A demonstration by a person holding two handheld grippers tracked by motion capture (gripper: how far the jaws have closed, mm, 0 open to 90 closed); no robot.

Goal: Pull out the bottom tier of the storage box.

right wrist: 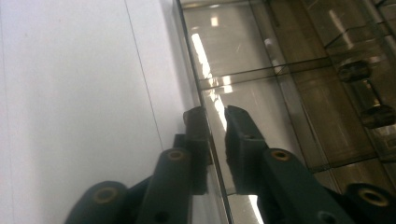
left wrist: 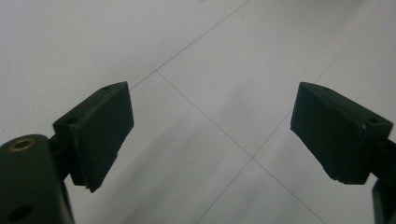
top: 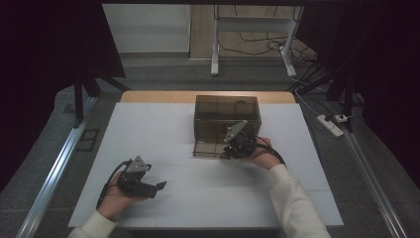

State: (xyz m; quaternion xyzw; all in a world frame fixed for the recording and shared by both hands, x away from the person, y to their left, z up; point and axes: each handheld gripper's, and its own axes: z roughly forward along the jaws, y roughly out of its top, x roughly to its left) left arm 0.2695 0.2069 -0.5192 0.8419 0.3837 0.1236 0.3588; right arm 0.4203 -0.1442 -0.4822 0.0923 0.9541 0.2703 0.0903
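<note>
A: What's the box like?
B: Smoked clear plastic box (top: 226,117), boxy with dividers, long axis across my white matte worktop (top: 148,134), mid-back. My right gripper (right wrist: 215,122) straddles a thin panel, jaws slightly apart. Left gripper (left wrist: 210,135) gapes wide, empty. Dim room, grey floor (top: 163,74).

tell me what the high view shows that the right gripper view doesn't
High view: the whole smoky clear box, its bottom drawer pulled out, and the left gripper open over the white table. Right gripper view: close up, the right gripper has its jaws straddling the drawer's thin wall, with a gap on one side. Both: box, drawer, table.
</note>
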